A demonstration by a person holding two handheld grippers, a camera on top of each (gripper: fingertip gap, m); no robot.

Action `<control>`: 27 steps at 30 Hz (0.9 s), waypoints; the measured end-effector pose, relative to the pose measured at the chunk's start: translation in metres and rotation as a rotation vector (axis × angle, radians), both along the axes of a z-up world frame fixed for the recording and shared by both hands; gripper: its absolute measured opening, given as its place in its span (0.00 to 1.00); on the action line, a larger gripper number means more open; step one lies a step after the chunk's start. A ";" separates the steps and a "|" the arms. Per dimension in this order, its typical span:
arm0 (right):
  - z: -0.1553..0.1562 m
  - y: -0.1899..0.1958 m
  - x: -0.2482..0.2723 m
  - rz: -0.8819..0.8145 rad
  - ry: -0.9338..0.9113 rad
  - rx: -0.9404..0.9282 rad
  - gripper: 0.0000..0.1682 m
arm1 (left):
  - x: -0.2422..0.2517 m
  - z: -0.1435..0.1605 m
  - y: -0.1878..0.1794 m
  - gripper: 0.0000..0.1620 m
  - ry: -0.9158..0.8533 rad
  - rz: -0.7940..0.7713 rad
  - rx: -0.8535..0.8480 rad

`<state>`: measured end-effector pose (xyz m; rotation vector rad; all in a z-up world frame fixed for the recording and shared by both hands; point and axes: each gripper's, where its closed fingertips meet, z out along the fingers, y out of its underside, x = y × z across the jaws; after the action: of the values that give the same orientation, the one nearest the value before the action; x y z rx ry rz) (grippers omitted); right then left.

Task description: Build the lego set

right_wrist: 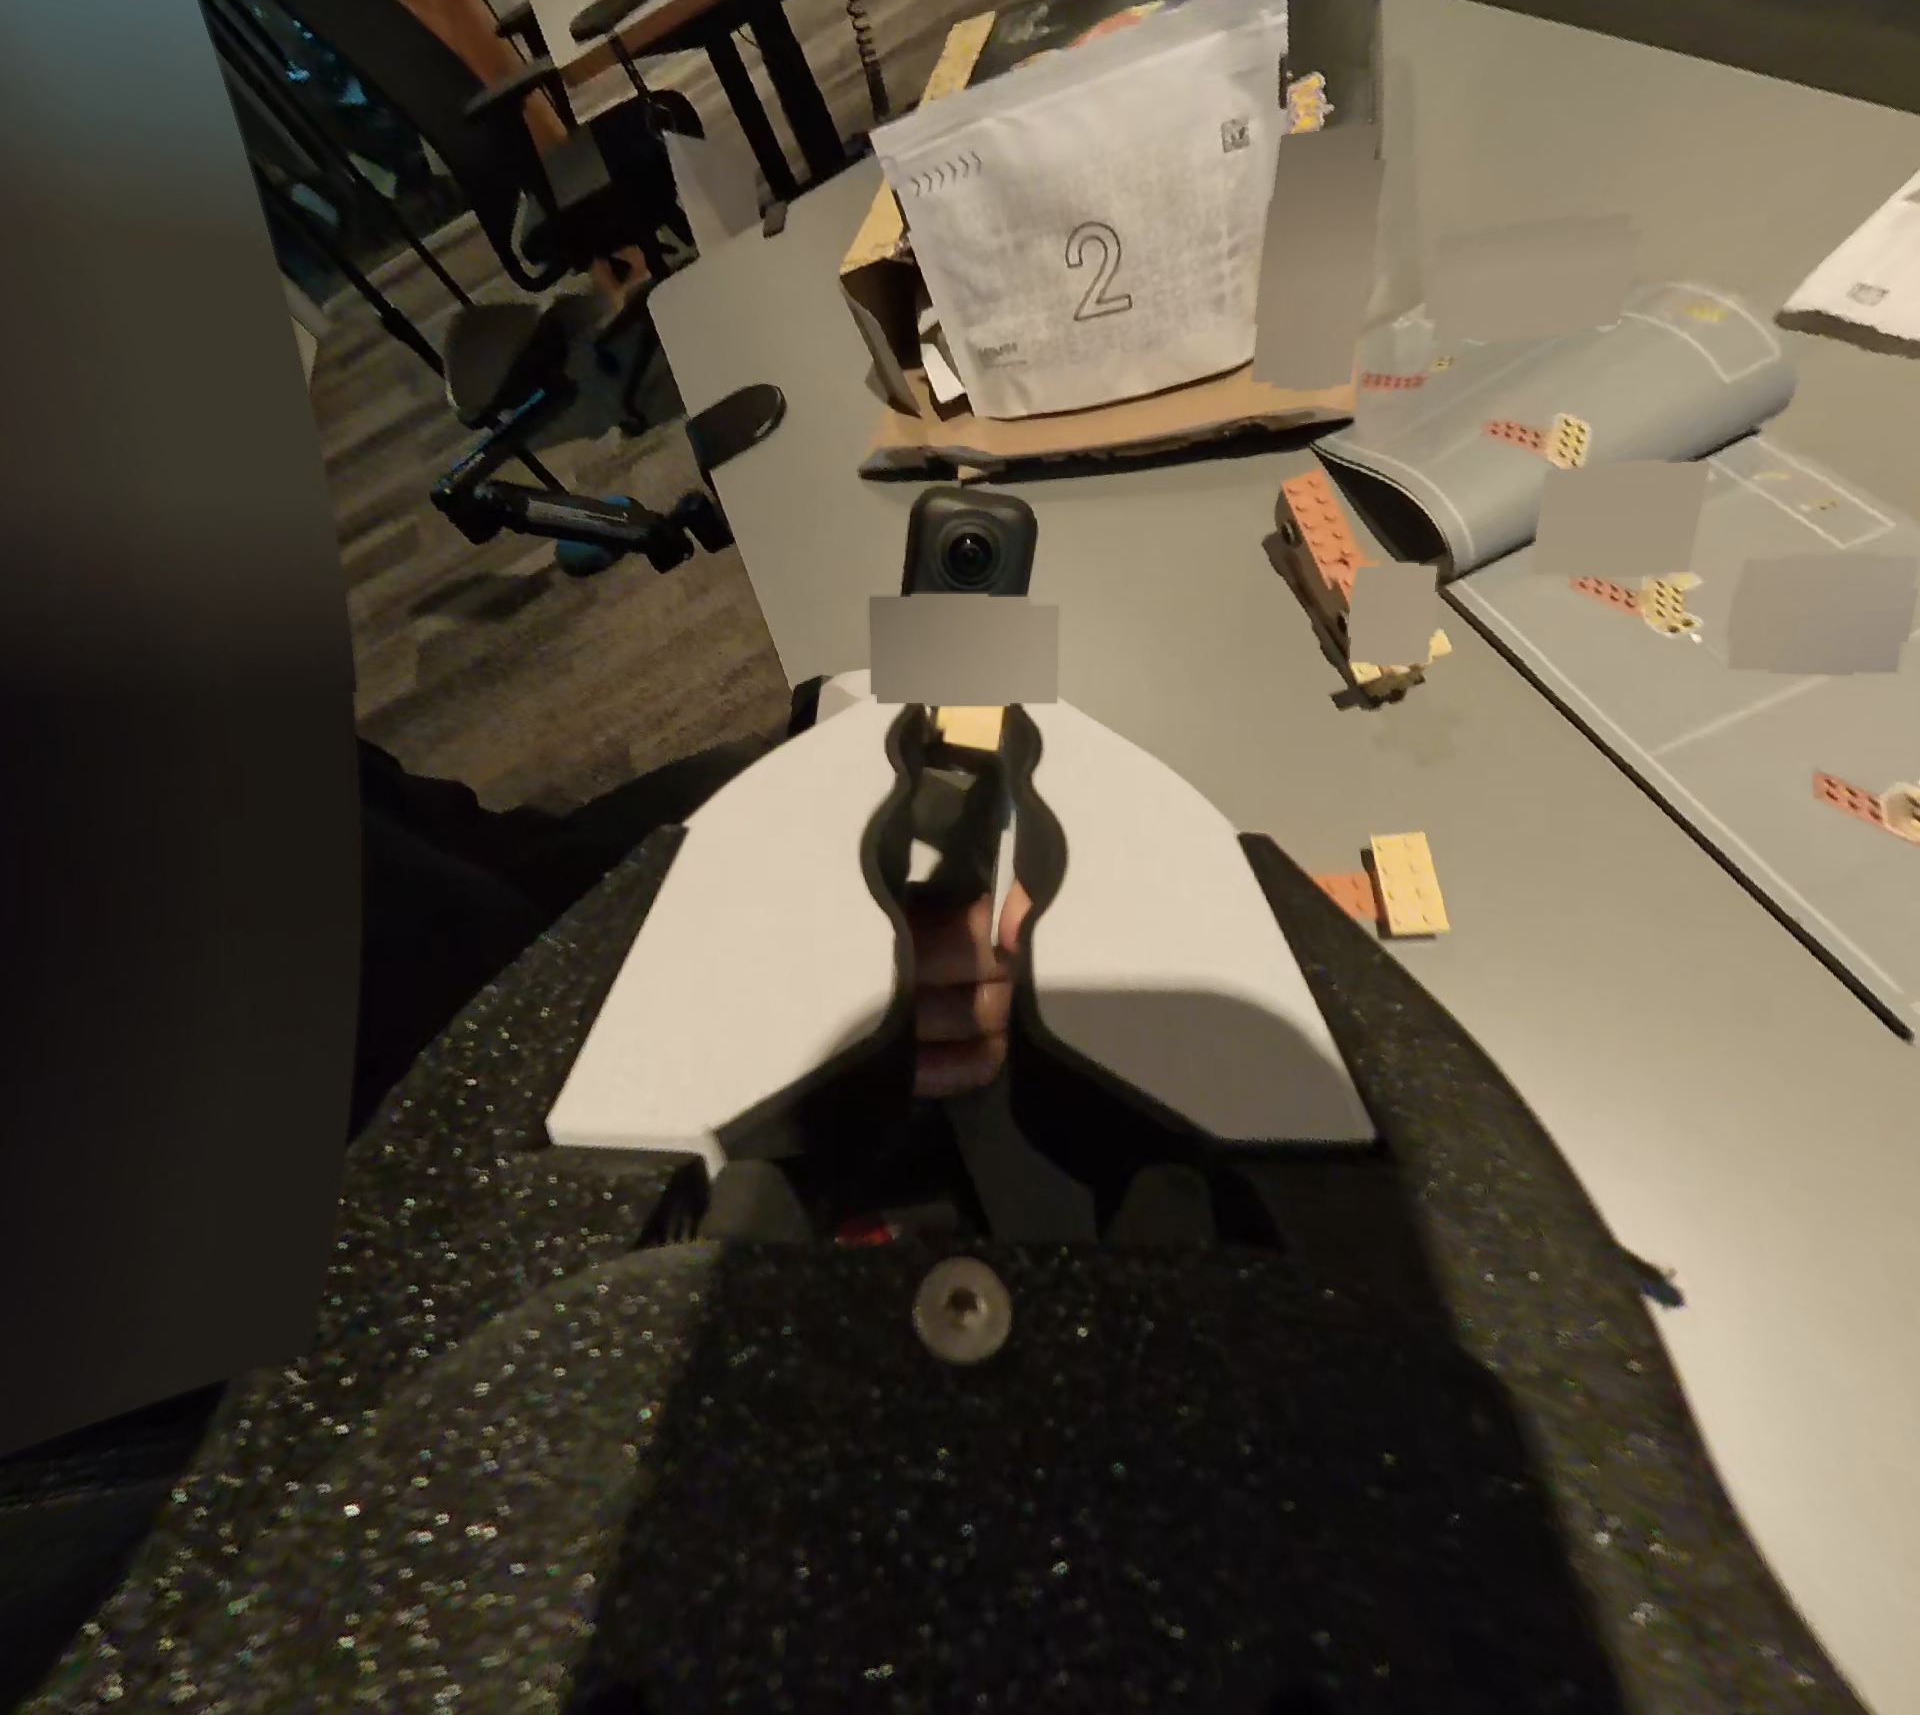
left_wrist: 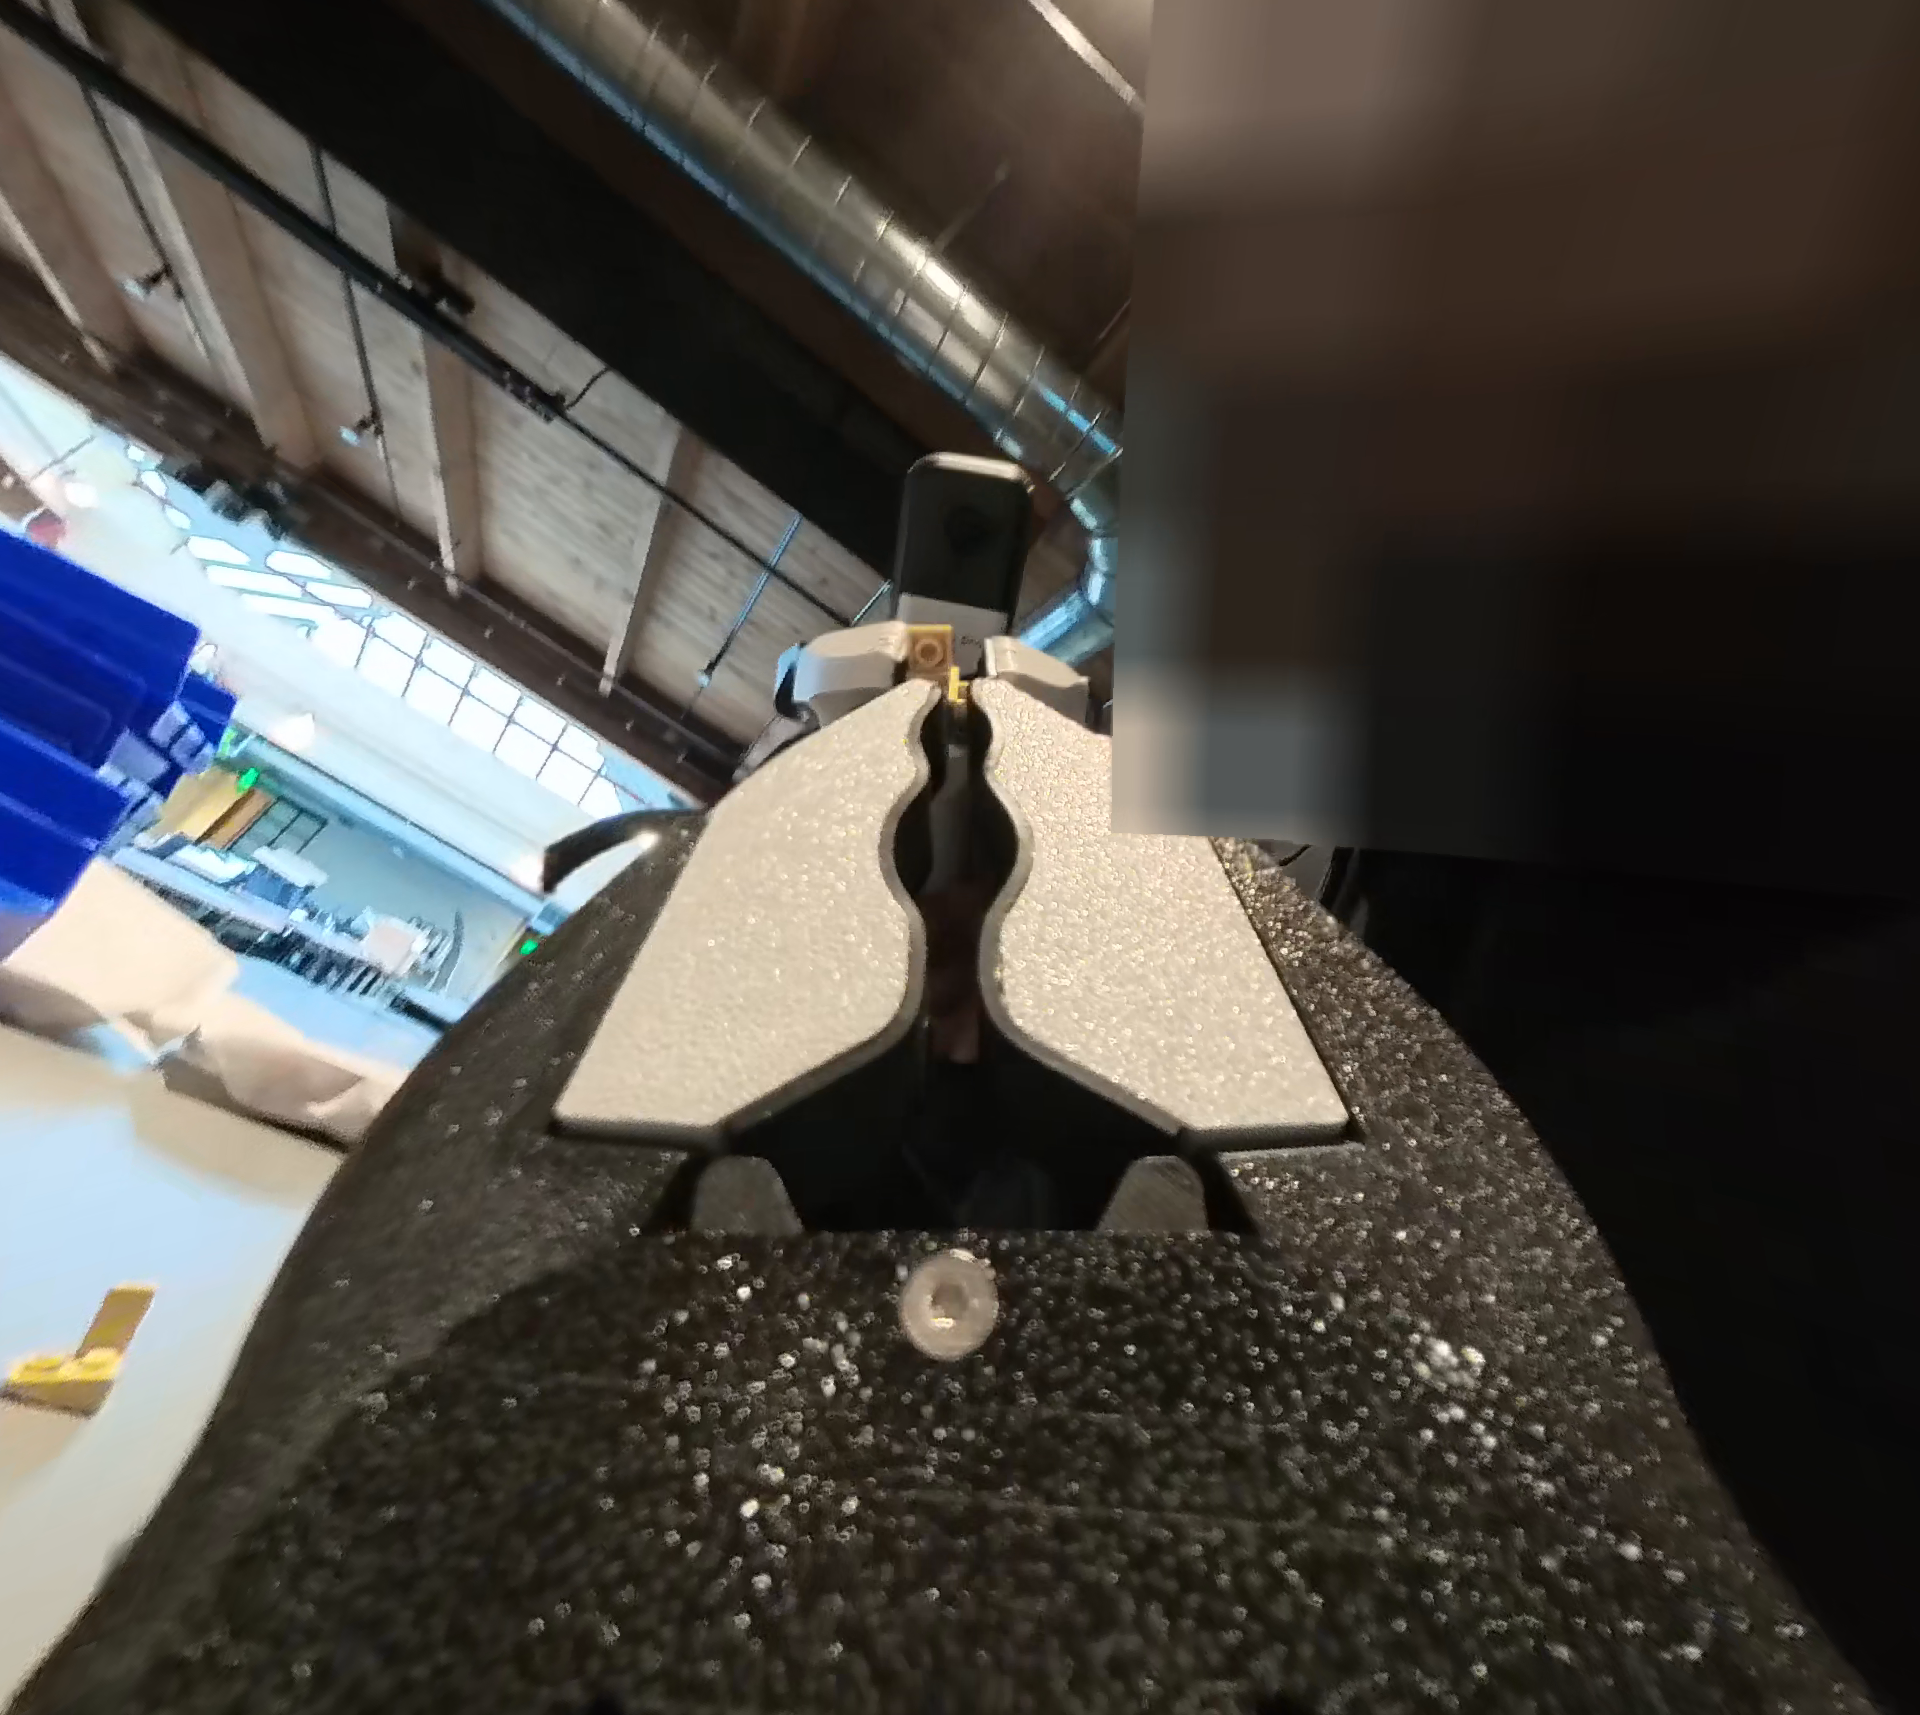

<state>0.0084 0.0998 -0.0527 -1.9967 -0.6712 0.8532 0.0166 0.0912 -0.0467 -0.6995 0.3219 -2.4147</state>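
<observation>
In the left wrist view my left gripper (left_wrist: 951, 697) points up toward the ceiling and is shut on a small yellow lego piece (left_wrist: 954, 684). Just beyond it, tip to tip, the right gripper (left_wrist: 935, 652) holds a tan plate (left_wrist: 928, 649) with one stud showing. In the right wrist view my right gripper (right_wrist: 968, 715) is shut on that tan plate (right_wrist: 968, 725). The left gripper's camera (right_wrist: 971, 545) faces it; a blurred patch hides the left fingertips. Whether the two pieces touch I cannot tell.
On the grey table to the right lie a tan plate on a brown piece (right_wrist: 1405, 886), a brown brick assembly (right_wrist: 1325, 538) and a grey mat (right_wrist: 1662, 782) with small assemblies. A white numbered bag (right_wrist: 1081, 252) leans in a cardboard box behind. A yellow piece (left_wrist: 78, 1353) lies lower left. The tips of both grippers are at nearly the same place. From either gripper's tips it is about 20 cm to the brown brick assembly (right_wrist: 1325, 538).
</observation>
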 end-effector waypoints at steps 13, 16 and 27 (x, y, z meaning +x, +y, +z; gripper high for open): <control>0.007 0.003 -0.018 0.043 0.023 0.016 0.09 | -0.020 0.009 0.004 0.01 -0.105 0.008 -0.036; 0.008 0.003 -0.019 0.048 0.011 0.025 0.09 | -0.022 0.010 0.005 0.01 -0.119 0.009 -0.042; 0.009 0.002 -0.023 0.081 0.030 0.019 0.13 | -0.033 0.016 0.008 0.01 -0.170 0.028 -0.046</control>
<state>-0.0149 0.1023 -0.0436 -1.9469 -0.7444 0.9197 -0.0163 0.0995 -0.0303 -0.5102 0.1866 -2.4421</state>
